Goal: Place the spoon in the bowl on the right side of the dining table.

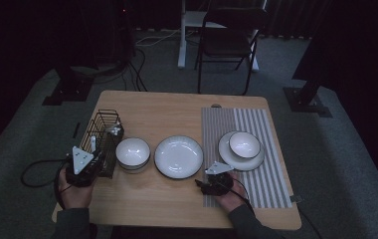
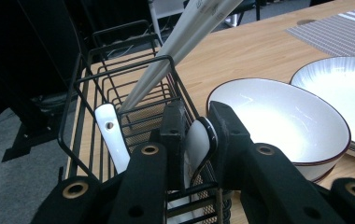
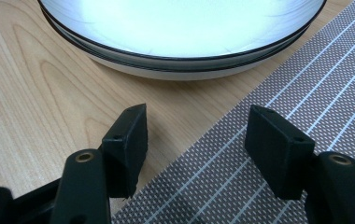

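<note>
black wire rack (image 2: 119, 93): at the left edge of the table (image 1: 177, 204), just left of the near bowl; high view has it at (image 1: 105, 139).
spoon (image 2: 199, 144): white ceramic with a dark rim, standing in the rack's near end, bowl part up, pinched between the left jaws.
left gripper (image 2: 194, 135): jaws narrow, pads pressing on both faces of the spoon. Sits at the rack's near corner in the high view (image 1: 85, 167).
second spoon (image 2: 112, 140): white handle with a hole, leaning in the rack just left of the gripped one, free of the jaws.
chopsticks (image 2: 175, 46): pale pair, tilted, rising out of the rack toward top right.
near bowl (image 2: 283, 126): white, dark rim, just right of the rack, not touching the gripper.
plate (image 1: 178, 157): mid table, between near bowl and striped mat (image 1: 256, 164).
right gripper (image 3: 196, 135): jaws apart, nothing between them, low over the mat's left edge, plate rim (image 3: 180, 60) just ahead.
far bowl (image 1: 244, 144): on a second plate (image 1: 227, 154) on the mat, untouched.
</note>
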